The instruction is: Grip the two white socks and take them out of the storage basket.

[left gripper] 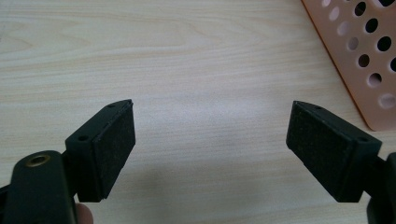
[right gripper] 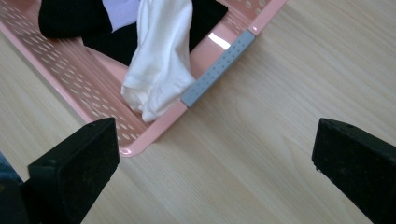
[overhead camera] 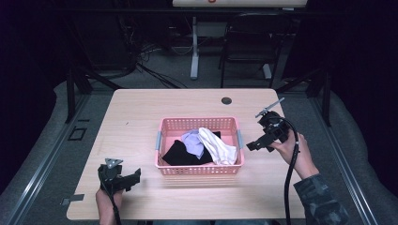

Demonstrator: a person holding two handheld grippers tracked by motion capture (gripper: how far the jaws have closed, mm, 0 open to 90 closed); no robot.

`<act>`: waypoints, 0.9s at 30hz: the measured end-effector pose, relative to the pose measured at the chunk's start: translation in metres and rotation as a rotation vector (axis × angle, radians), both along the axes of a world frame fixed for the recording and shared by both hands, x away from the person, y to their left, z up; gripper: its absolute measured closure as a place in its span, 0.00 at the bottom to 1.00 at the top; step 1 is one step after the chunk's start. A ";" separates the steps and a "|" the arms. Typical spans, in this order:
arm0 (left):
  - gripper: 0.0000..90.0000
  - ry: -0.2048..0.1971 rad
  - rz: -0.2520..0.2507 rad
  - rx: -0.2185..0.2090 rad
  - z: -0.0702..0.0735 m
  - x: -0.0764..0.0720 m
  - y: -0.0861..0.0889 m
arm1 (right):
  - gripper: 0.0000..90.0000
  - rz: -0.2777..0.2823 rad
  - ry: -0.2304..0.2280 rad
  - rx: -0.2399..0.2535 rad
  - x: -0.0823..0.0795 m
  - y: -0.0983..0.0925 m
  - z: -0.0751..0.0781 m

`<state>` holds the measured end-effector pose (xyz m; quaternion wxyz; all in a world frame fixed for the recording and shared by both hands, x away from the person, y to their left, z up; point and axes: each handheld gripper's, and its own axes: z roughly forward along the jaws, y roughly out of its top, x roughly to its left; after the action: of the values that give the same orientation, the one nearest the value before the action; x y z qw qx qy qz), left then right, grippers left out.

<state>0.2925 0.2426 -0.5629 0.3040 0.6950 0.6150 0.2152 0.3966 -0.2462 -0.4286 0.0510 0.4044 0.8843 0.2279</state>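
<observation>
A pink perforated basket (overhead camera: pixel 197 124) sits mid-table and holds a white cloth (overhead camera: pixel 217 146), a lavender cloth (overhead camera: pixel 192 140) and a black cloth (overhead camera: pixel 180 153). My left gripper (overhead camera: pixel 133 177) rests low at the table's front left, open, with bare wood between its jaws (left gripper: pixel 210 135); the basket's corner (left gripper: pixel 359 51) lies to its right. My right gripper (overhead camera: pixel 257 143) hovers just right of the basket, open and empty (right gripper: pixel 215 158). Ahead of it are the basket's grey handle (right gripper: pixel 217 70) and the white cloth (right gripper: pixel 161 60) draped to the rim.
The wooden table (overhead camera: pixel 141 117) has a dark round grommet (overhead camera: pixel 226 101) near its far edge. A small tag (overhead camera: pixel 72 199) lies at the front left corner. Beyond the table stand a black chair (overhead camera: pixel 248 37) and a desk leg (overhead camera: pixel 194 47).
</observation>
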 end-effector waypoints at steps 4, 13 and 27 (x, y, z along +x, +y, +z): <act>0.17 0.003 0.001 -0.001 -0.001 -0.002 0.001 | 0.00 0.027 0.004 -0.005 0.007 0.011 0.007; 0.17 0.004 -0.016 0.001 -0.001 0.005 -0.003 | 0.01 0.088 0.003 -0.022 0.024 0.043 0.015; 0.17 -0.003 -0.017 -0.004 0.000 0.003 -0.001 | 0.03 0.102 0.028 -0.041 0.048 0.084 0.002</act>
<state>0.2956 0.2413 -0.5628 0.3084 0.6990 0.6092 0.2125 0.4446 -0.1620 -0.4264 0.0354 0.3609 0.9088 0.2062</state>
